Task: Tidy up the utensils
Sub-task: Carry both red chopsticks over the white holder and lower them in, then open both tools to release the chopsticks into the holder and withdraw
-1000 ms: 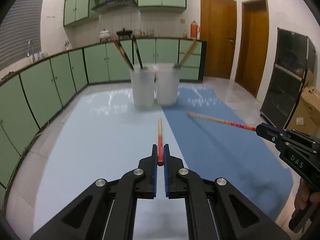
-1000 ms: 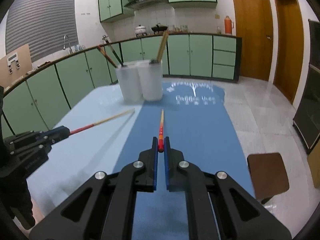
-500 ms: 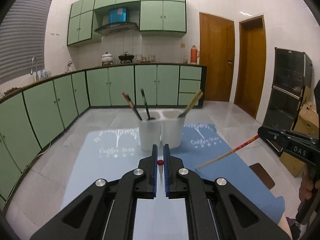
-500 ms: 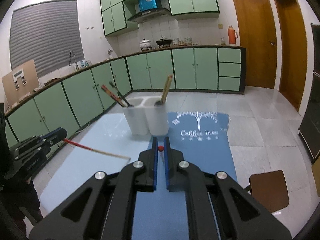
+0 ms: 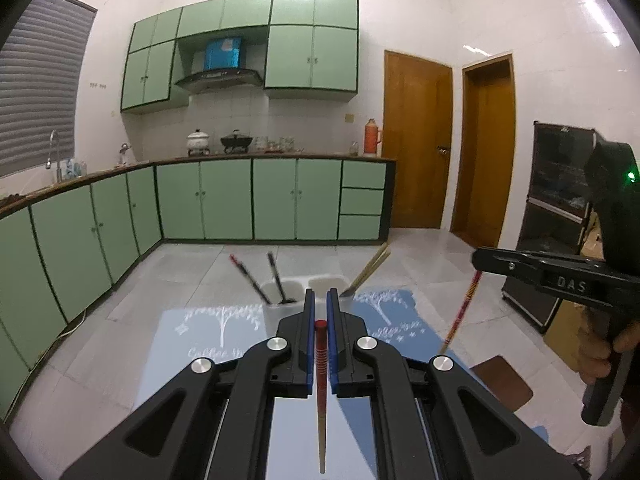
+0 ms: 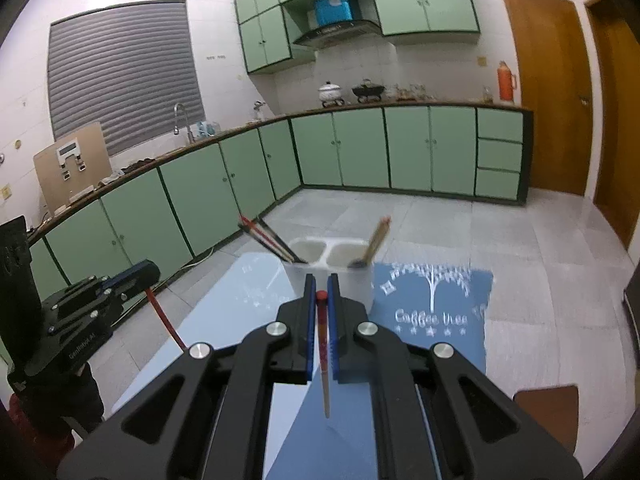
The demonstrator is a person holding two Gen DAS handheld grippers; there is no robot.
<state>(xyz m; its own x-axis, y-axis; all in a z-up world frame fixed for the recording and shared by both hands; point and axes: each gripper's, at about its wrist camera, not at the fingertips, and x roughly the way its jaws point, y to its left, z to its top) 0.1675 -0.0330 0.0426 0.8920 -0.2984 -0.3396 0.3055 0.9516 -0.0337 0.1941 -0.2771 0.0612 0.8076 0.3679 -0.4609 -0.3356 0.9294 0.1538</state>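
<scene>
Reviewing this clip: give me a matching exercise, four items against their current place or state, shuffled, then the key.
Items
1. left gripper
2. right gripper
3. dark chopsticks
4. light wooden chopsticks

States
A. leaning in the holder's right compartment
B. leaning in the holder's left compartment
C. shut on a red-ended chopstick above the light blue mat
D. shut on a red-ended chopstick near the darker blue mat

Pairs: 1-C, 2-D, 3-B, 4-A
</scene>
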